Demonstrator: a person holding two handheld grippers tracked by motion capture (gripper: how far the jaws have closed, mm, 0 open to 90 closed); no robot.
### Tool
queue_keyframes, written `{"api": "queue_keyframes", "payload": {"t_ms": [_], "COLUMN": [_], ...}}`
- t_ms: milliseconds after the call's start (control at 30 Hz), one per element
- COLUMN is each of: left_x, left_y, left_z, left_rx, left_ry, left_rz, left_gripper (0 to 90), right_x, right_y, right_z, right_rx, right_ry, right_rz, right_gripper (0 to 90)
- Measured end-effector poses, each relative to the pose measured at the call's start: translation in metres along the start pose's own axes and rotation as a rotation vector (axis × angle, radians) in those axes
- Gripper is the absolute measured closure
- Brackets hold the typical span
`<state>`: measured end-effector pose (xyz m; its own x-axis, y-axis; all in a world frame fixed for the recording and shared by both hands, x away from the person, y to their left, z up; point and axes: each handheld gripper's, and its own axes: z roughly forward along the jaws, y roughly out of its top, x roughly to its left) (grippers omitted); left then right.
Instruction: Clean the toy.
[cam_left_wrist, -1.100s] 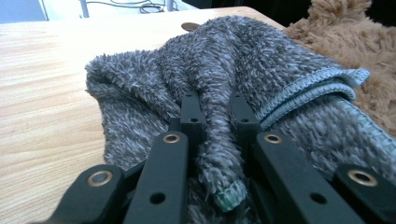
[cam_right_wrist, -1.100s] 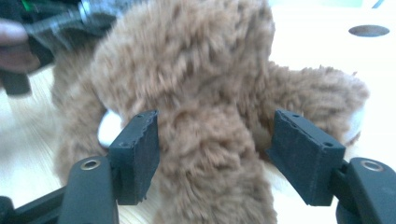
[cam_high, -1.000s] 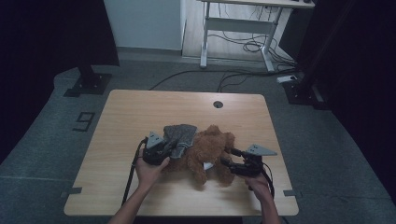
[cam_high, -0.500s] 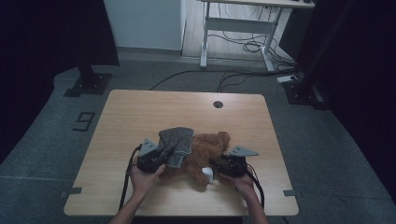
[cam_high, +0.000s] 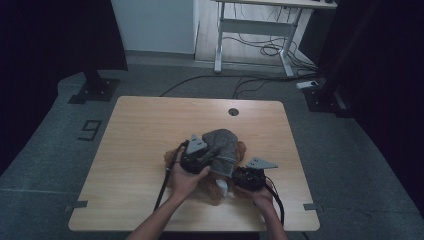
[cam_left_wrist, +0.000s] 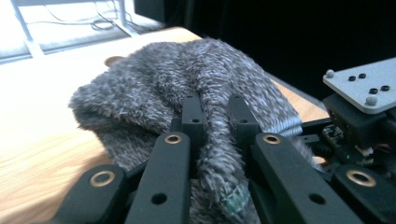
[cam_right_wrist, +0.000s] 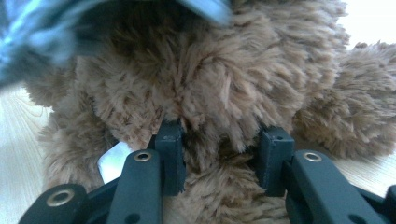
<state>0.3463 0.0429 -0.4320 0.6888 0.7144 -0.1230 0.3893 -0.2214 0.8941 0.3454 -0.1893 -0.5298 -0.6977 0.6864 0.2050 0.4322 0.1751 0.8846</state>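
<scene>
Plush bear (cam_right_wrist: 219, 88): brown fur, white tag (cam_right_wrist: 113, 161). Fuzzy garment (cam_left_wrist: 187, 84): mottled grey. Table (cam_high: 150, 130): light wood grain. Gripper jaws: black.

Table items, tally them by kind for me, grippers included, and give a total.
Brown plush bear: 1
Grey fuzzy cloth: 1
Grippers: 2, the left gripper shut on the grey fuzzy cloth, the right gripper closing on the brown plush bear
Total: 4

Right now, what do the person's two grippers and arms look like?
Both the left gripper and right gripper are black, each topped by a grey three-cornered plate and trailing a black cable. Jaw links carry brass-coloured rivets. The forearms show no sleeves.
</scene>
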Motion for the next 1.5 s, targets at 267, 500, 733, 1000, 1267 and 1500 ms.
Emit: {"api": "queue_keyframes", "payload": {"t_ms": [267,500,733,1000,1267,1500], "left_x": [-0.011,0.008,0.048,0.087,0.105,0.112], "left_y": [-0.017,-0.018,-0.030,-0.052,-0.081,-0.105], "left_z": [0.037,0.014,-0.025,-0.058,-0.066,-0.064], "left_rx": [0.066,0.072,0.040,0.029,0.081,0.165], "left_ry": [0.062,0.119,0.198,0.257,0.270,0.237], "left_rz": [0.071,0.068,0.020,-0.065,-0.114,-0.168], "left_gripper": [80.8,80.6,80.6,80.7,80.9,81.1], "right_x": [-0.001,-0.001,-0.002,-0.001,-0.001,-0.001], "right_y": [-0.004,-0.006,-0.007,-0.008,-0.008,-0.009], "right_z": [0.001,0.001,-0.001,0.000,0.000,0.000], "right_rx": [-0.034,-0.053,-0.055,-0.059,-0.062,-0.061], "right_ry": [-0.039,-0.047,-0.047,-0.050,-0.050,-0.051], "right_rz": [0.011,0.015,0.020,0.012,0.012,0.024], "right_gripper": [64.7,66.7,67.5,67.4,67.5,67.8]}}
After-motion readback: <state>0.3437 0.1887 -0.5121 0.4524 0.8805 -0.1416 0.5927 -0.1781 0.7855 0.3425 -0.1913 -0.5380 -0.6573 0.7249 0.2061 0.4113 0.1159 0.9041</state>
